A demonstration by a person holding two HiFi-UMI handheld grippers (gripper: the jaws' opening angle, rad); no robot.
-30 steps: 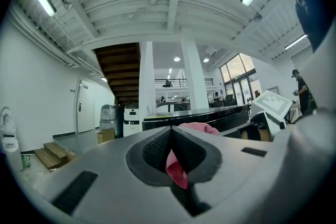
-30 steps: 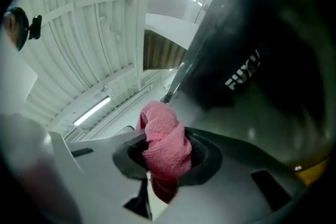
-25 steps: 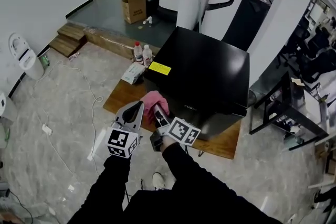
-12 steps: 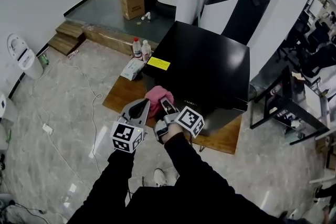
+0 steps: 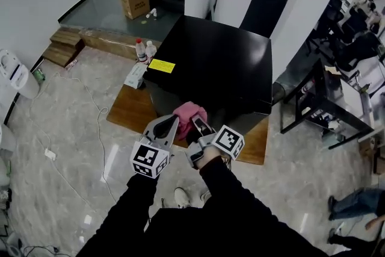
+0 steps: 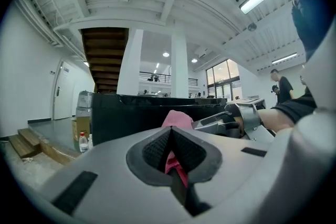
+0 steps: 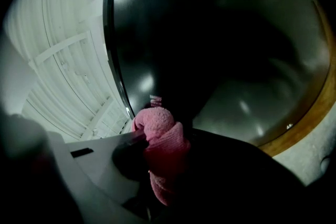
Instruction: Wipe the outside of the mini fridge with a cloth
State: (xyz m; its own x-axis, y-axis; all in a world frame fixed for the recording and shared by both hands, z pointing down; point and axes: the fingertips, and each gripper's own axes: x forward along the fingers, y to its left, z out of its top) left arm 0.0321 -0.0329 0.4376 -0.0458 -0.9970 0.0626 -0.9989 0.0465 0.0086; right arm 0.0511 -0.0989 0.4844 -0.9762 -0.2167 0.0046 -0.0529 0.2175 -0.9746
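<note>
The black mini fridge stands on a wooden board; a yellow label lies on its top. My right gripper is shut on a bunched pink cloth, which presses against the fridge's front face just under the top edge. In the right gripper view the cloth bulges from the jaws against the glossy fridge. My left gripper hangs just left of the cloth with its jaws together, nothing gripped. In the left gripper view the cloth shows past its pads.
Two bottles and a white packet sit left of the fridge. A cardboard box stands farther back, wooden steps at the left. A black metal frame stands right of the fridge. A cable trails over the floor.
Both grippers and the cloth have shifted rightward along the fridge's front, and the cloth now sits higher against the front face. The left gripper stays beside the right one.
</note>
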